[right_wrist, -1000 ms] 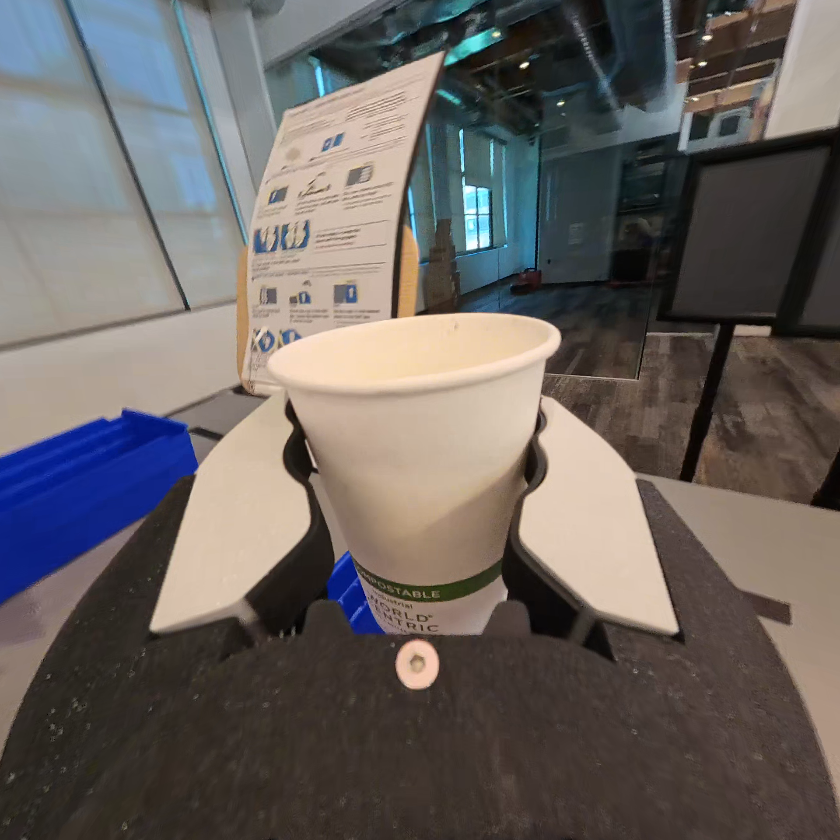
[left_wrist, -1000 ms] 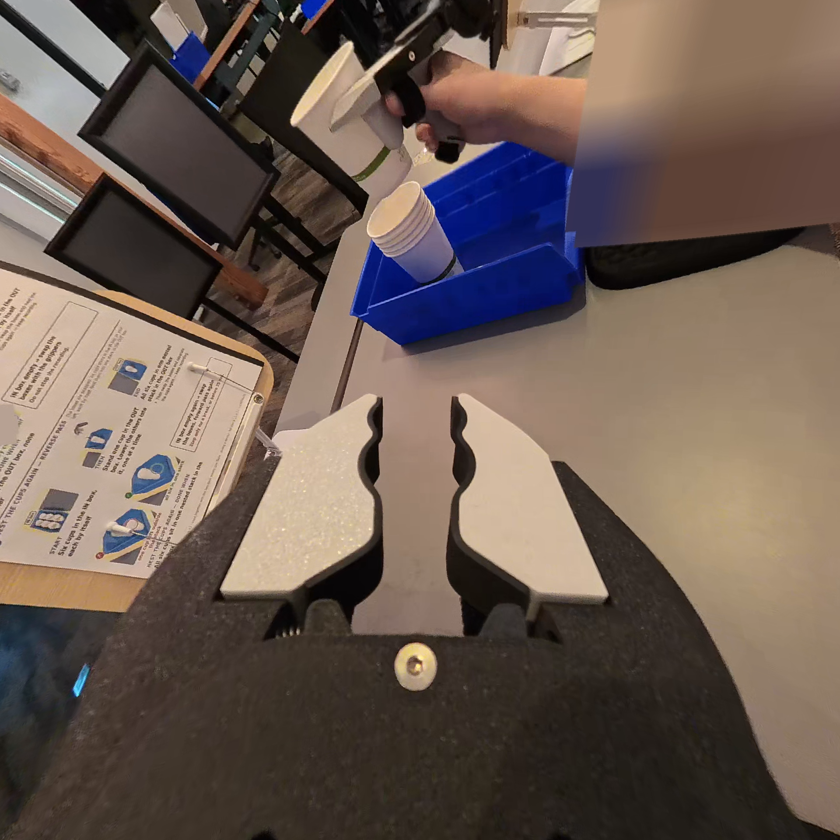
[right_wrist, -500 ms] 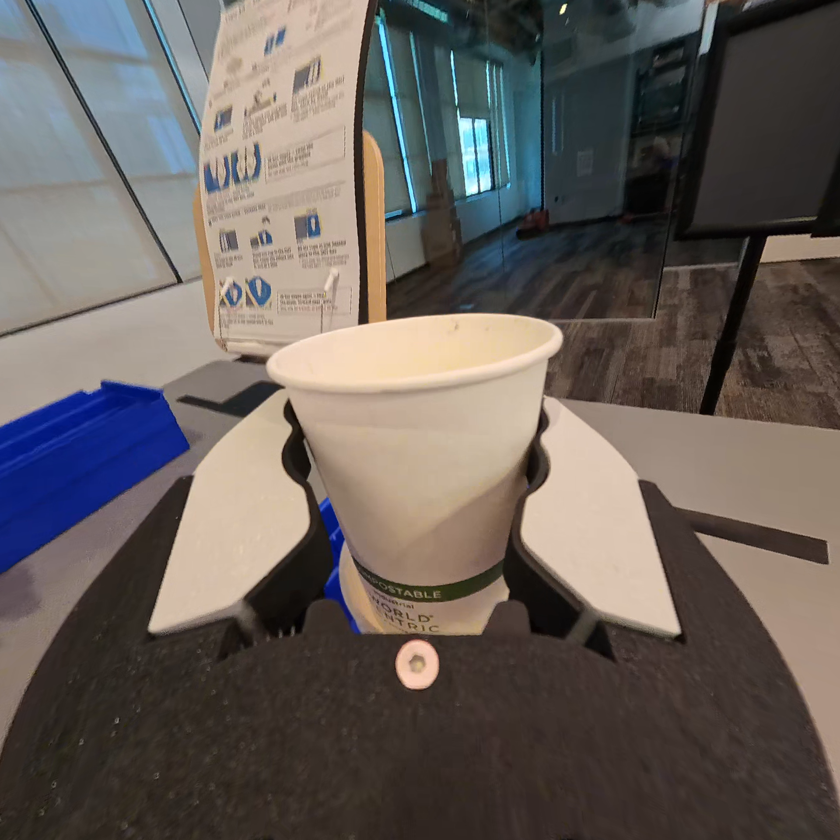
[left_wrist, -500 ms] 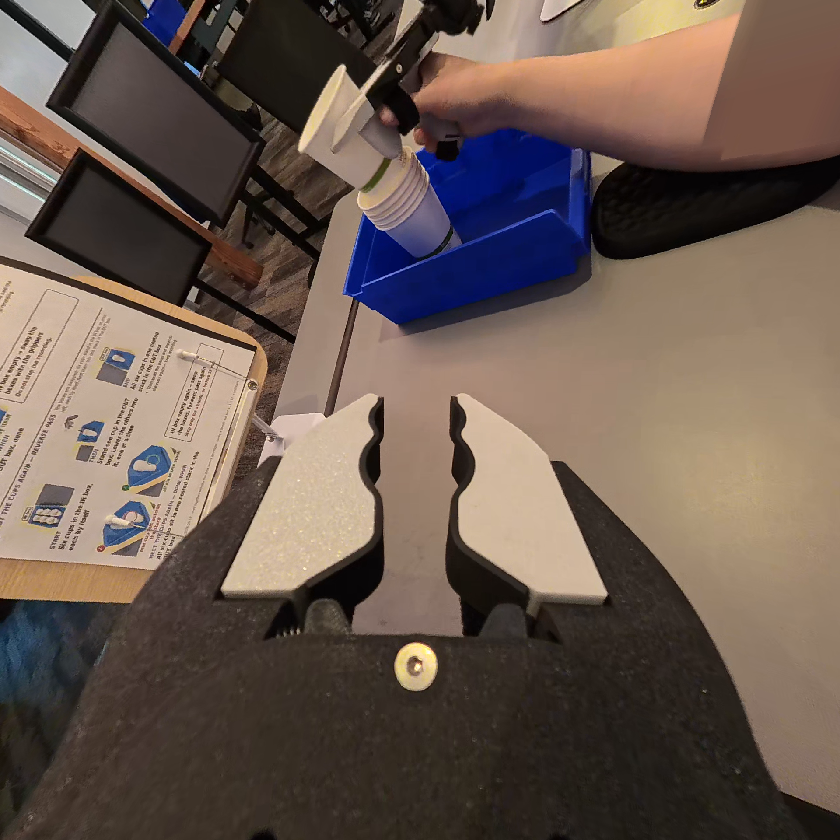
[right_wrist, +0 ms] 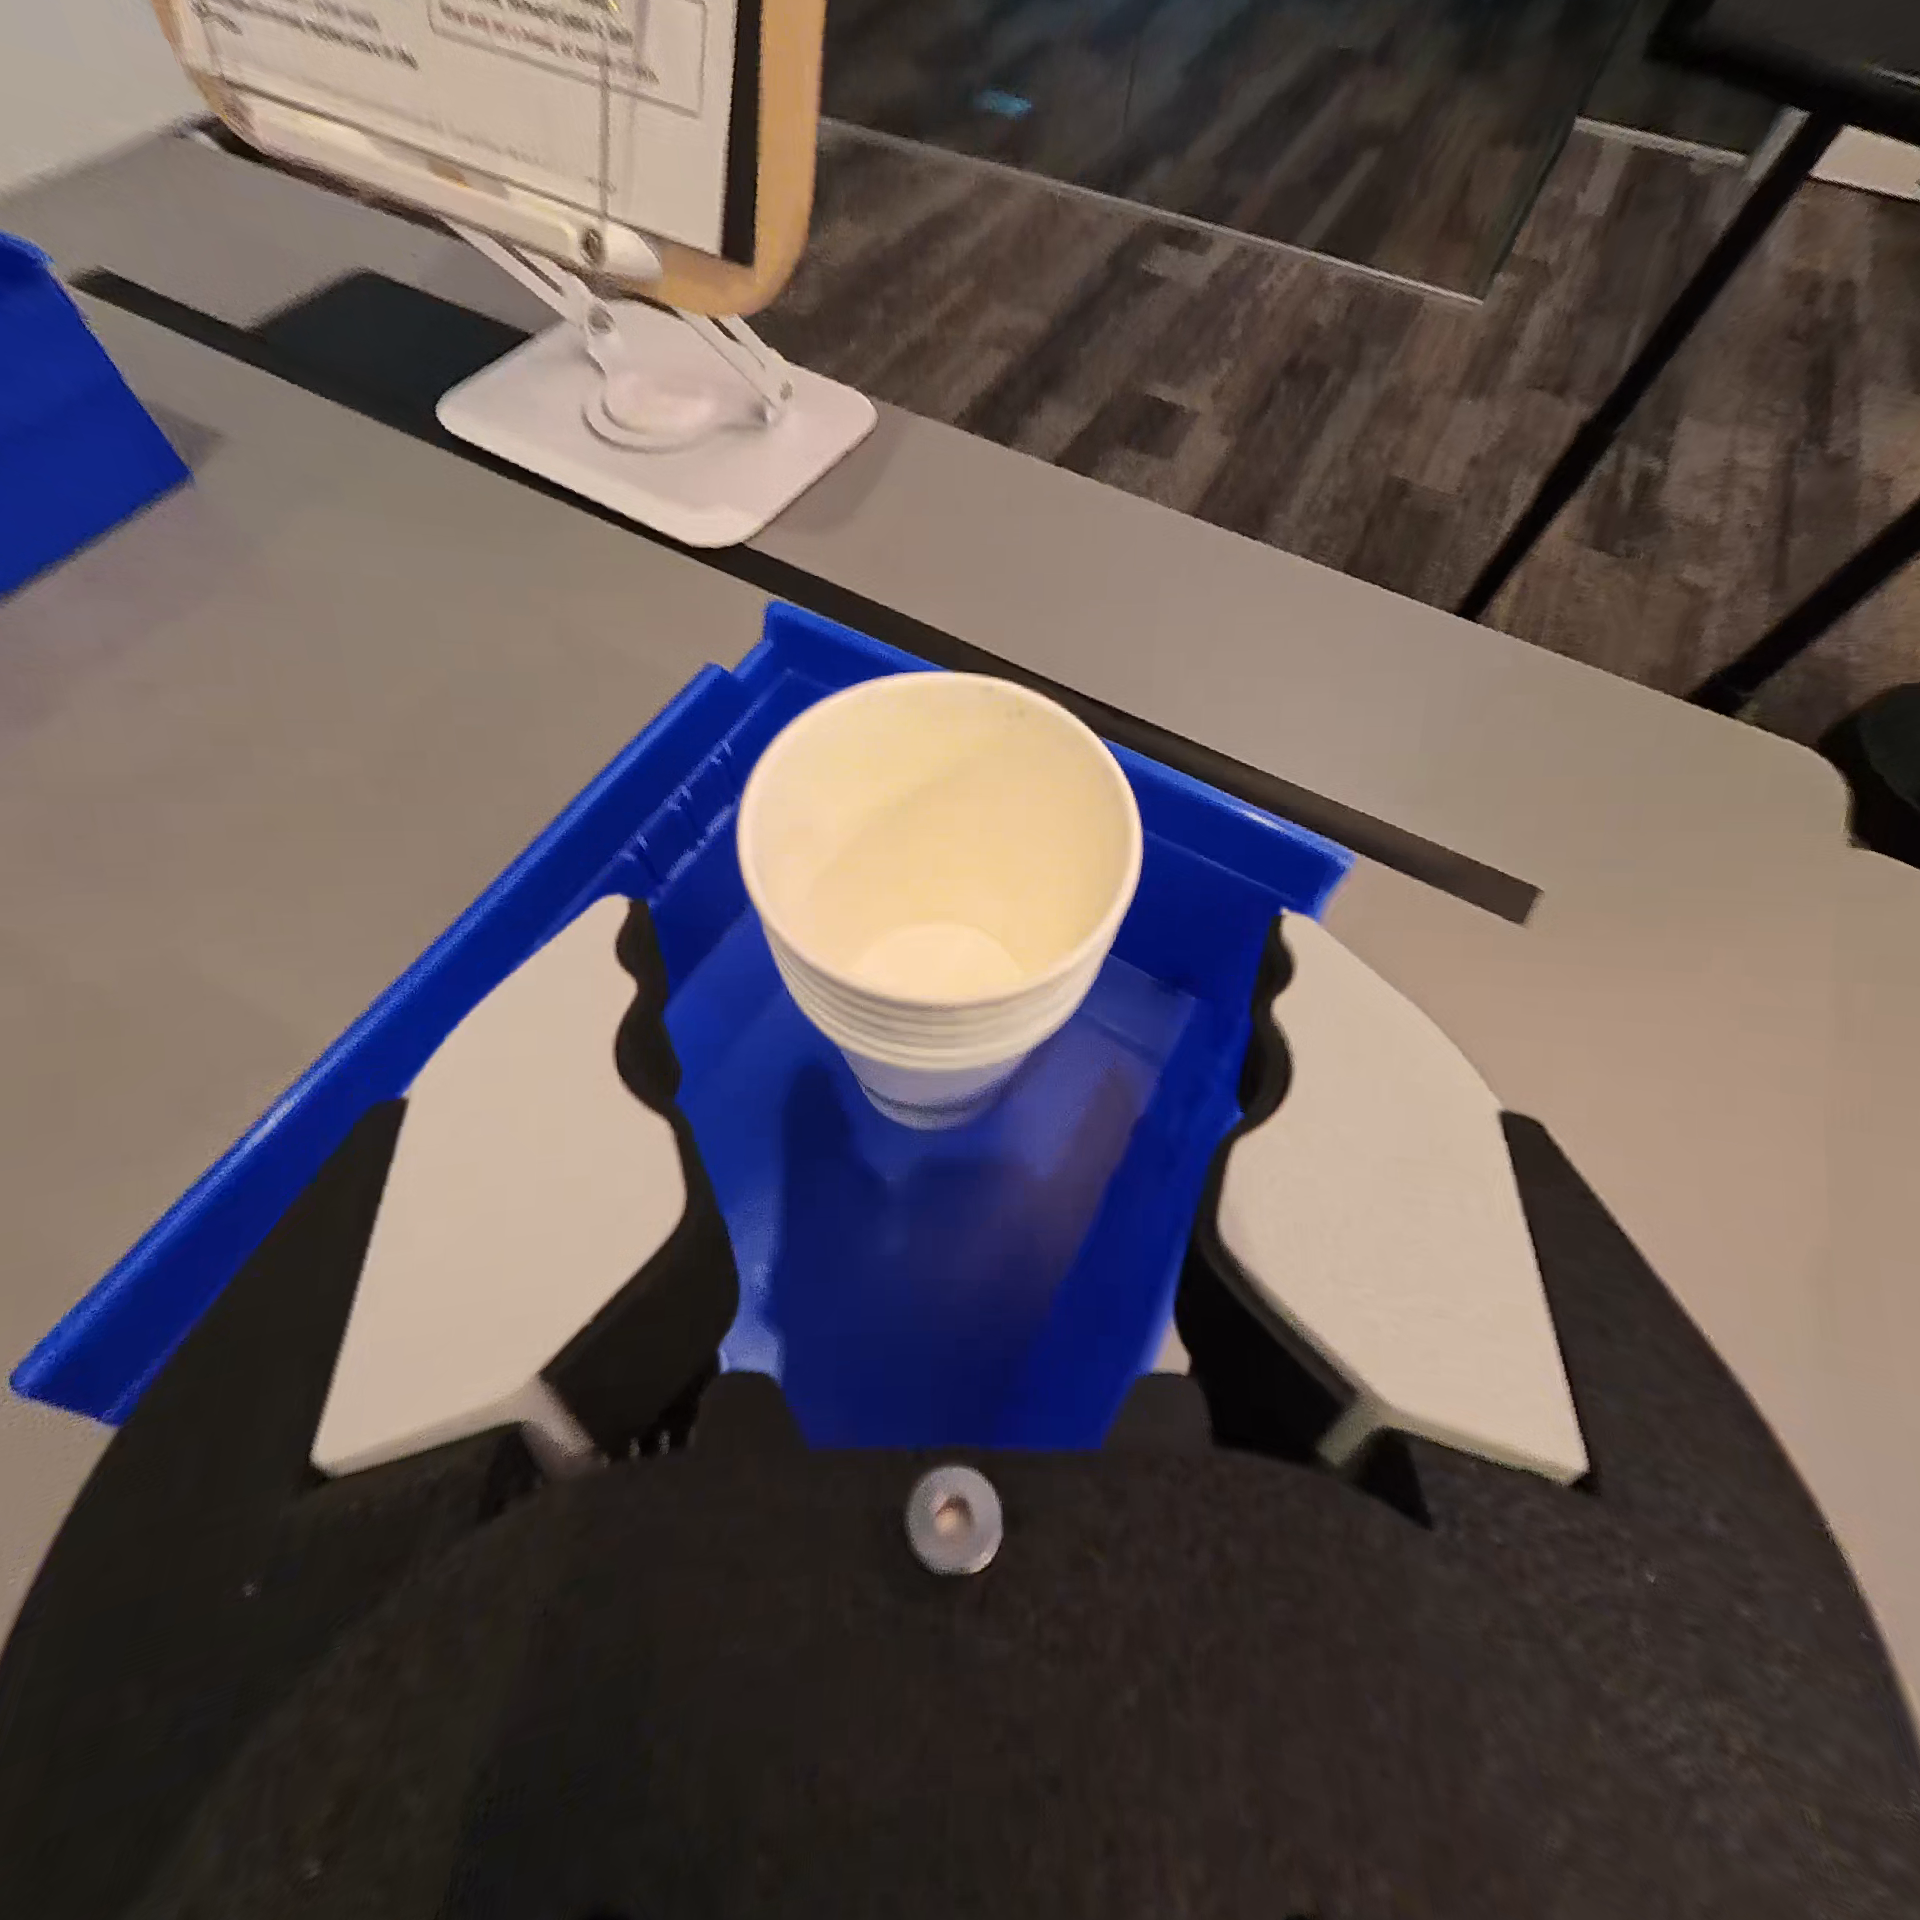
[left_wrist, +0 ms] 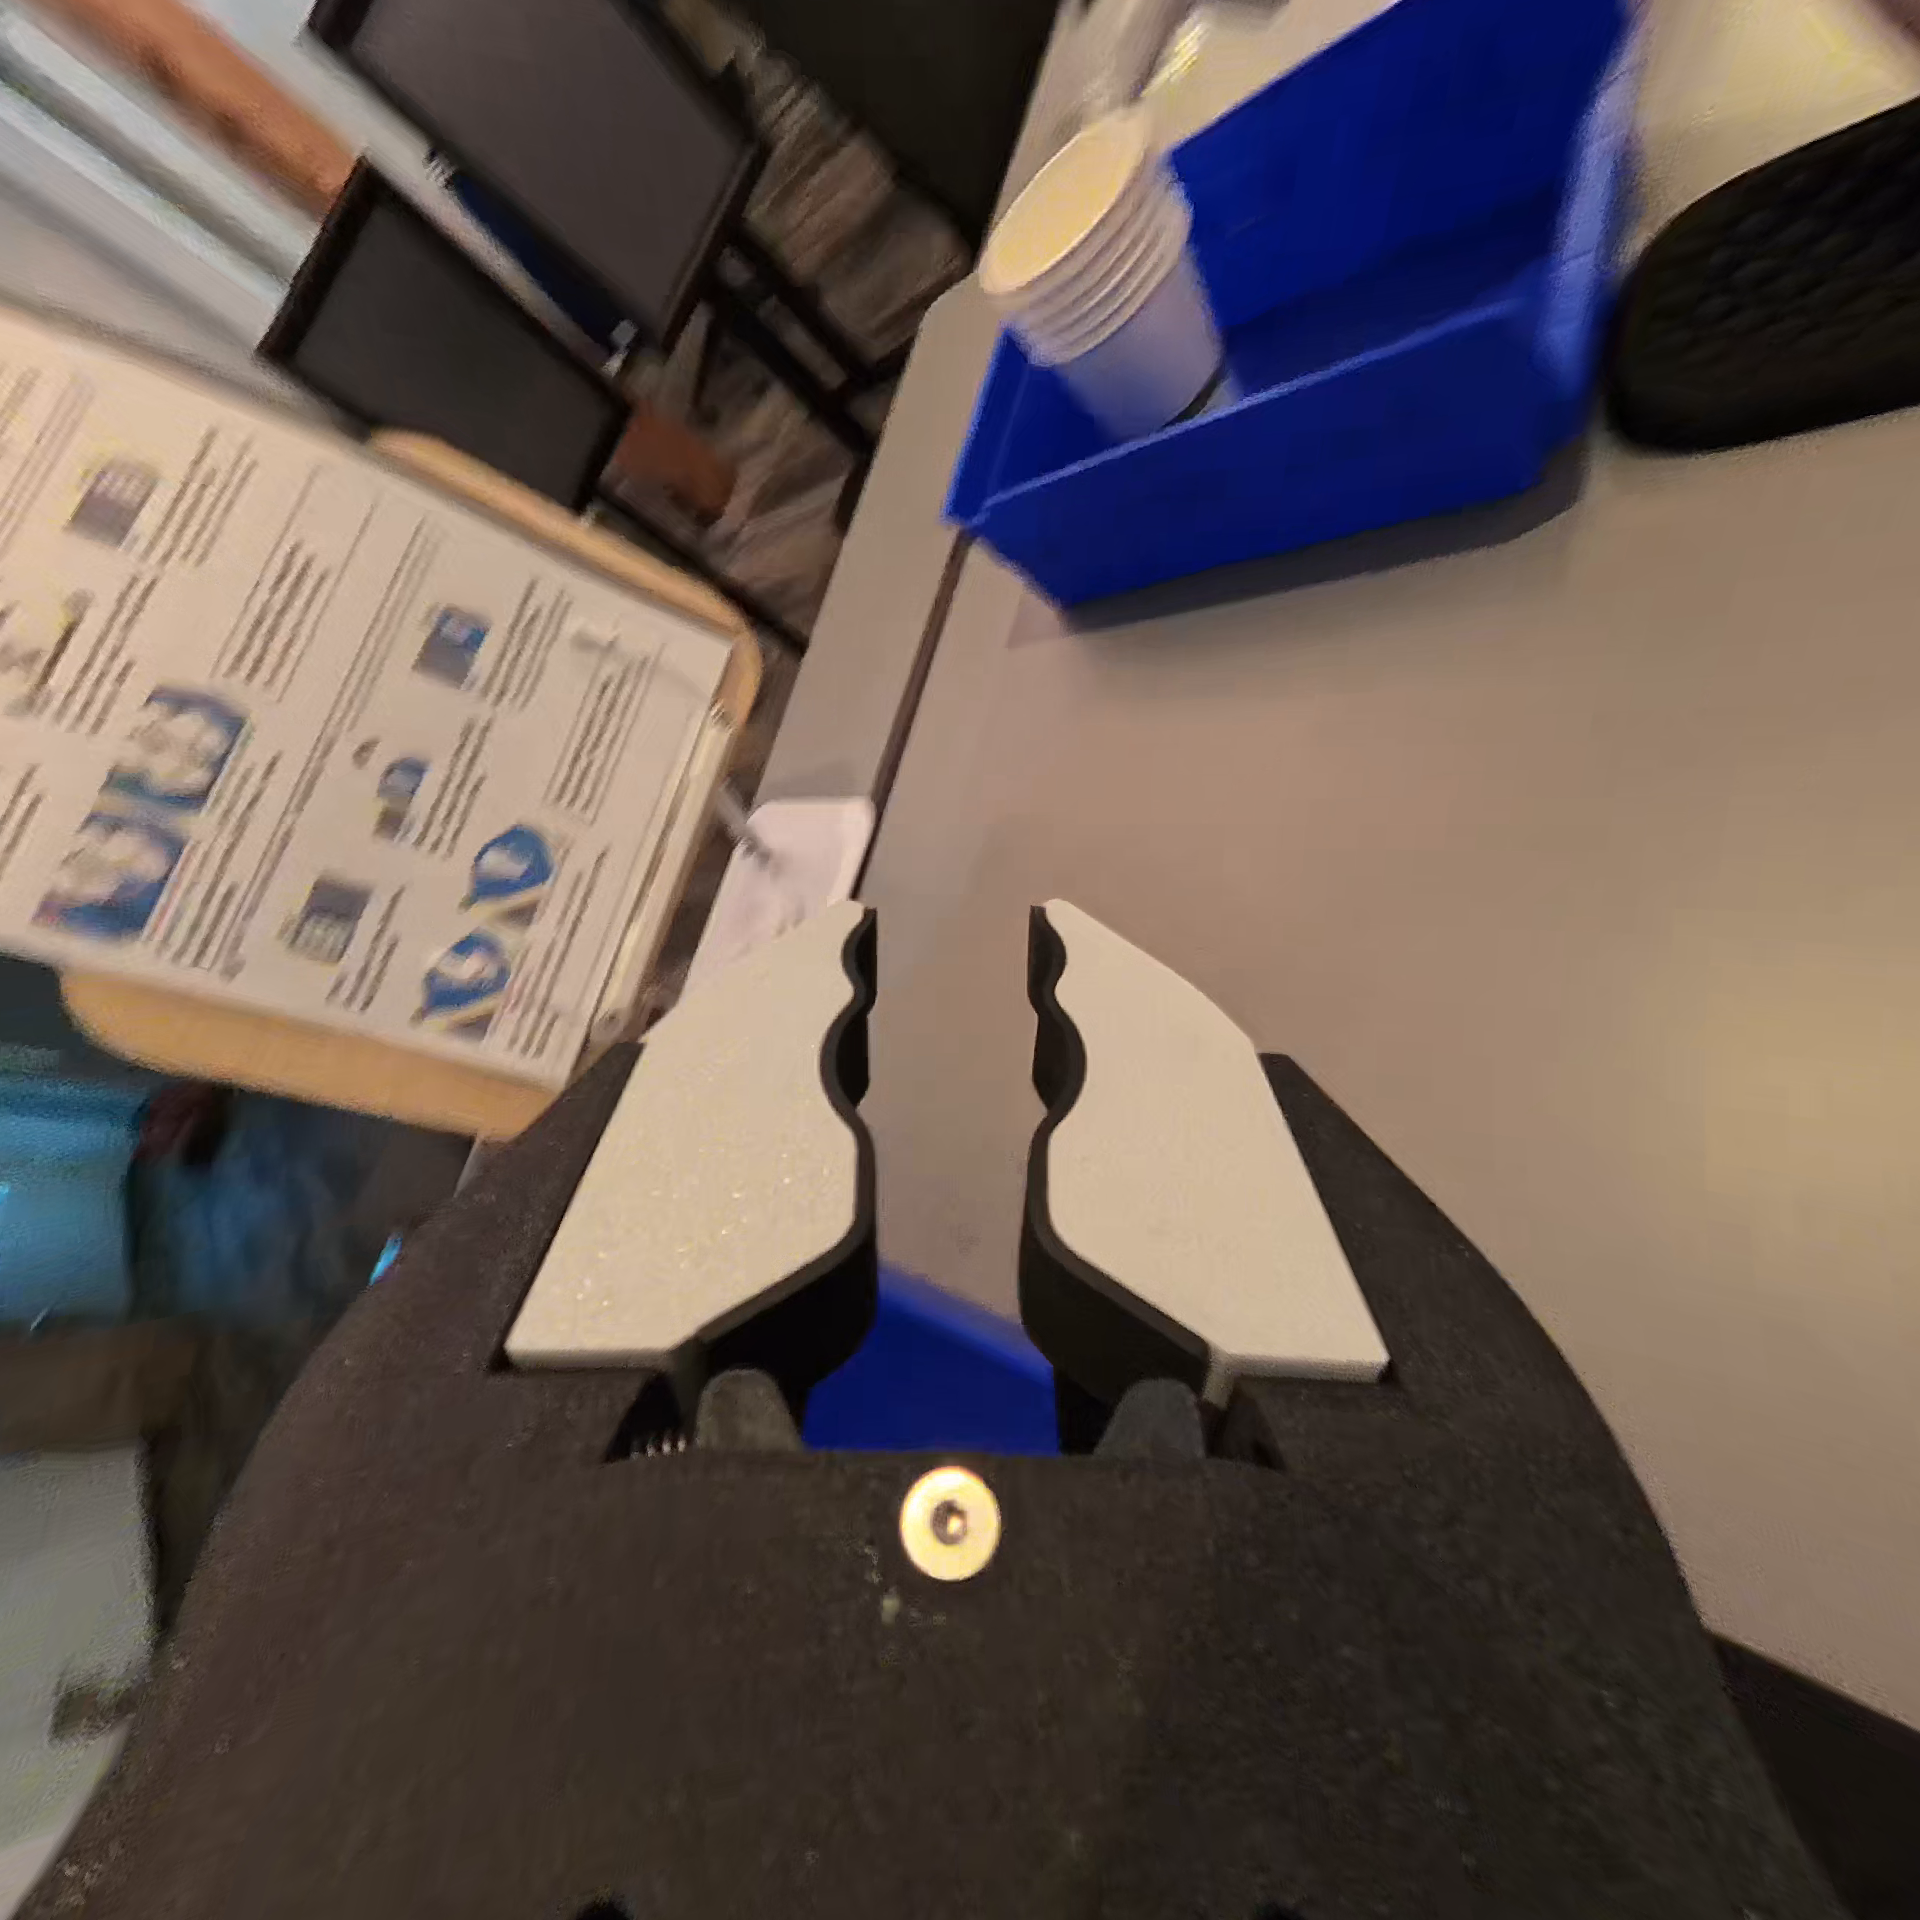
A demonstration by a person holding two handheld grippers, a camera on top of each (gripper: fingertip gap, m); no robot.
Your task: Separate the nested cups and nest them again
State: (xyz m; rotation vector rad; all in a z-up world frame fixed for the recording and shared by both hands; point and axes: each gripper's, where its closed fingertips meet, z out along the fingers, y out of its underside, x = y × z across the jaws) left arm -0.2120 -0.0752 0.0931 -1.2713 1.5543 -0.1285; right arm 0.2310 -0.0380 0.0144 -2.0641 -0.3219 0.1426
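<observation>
Paper cups (right_wrist: pixel 940 899), white with rolled rims showing as stacked ridges, are sitting nested in a glossy blue plastic bin (right_wrist: pixel 436 1049) at centre frame, leaning slightly. Right claw (right_wrist: pixel 951 1013) is hovering above with grey fingers spread wide, gripping nothing. Left claw (left_wrist: pixel 951 971) is holding a narrow gap, empty, over the matte grey table (left_wrist: pixel 1455 935). Instruction sheet on a wooden board (right_wrist: pixel 769 187) is standing at upper left on a white stand (right_wrist: pixel 665 436).
</observation>
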